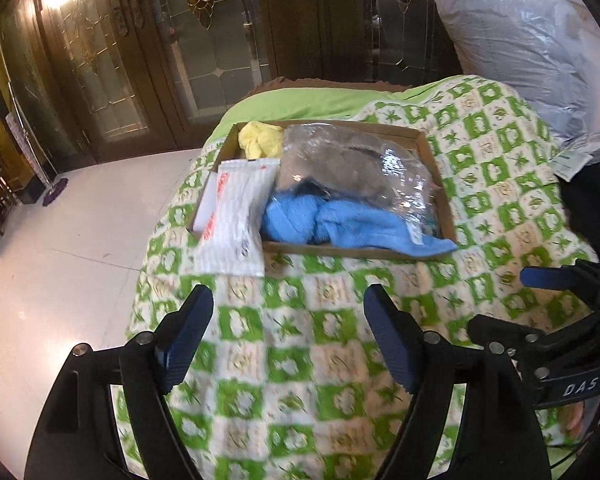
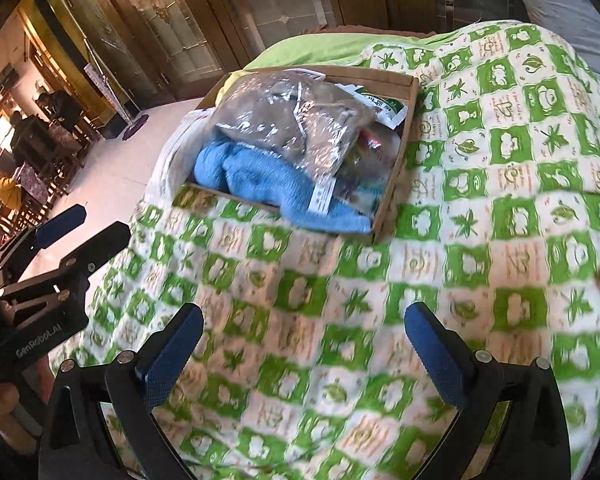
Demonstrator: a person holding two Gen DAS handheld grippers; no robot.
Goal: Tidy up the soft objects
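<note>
We see the cardboard tray [image 1: 428,136] lying on the bed's green-and-white quilt [image 1: 300,340], near its far edge. Inside it, a blue towel [image 1: 340,224] spills over the near rim, a clear bag of grey fabric [image 1: 348,164] lies on top of the towel, and a yellow cloth [image 1: 260,140] fills the far left corner. A white packet [image 1: 236,216] overhangs the tray's left near corner. Our left tongs [image 1: 290,340] and right tongs [image 2: 304,356] hover released above the quilt, grasping nothing.
</note>
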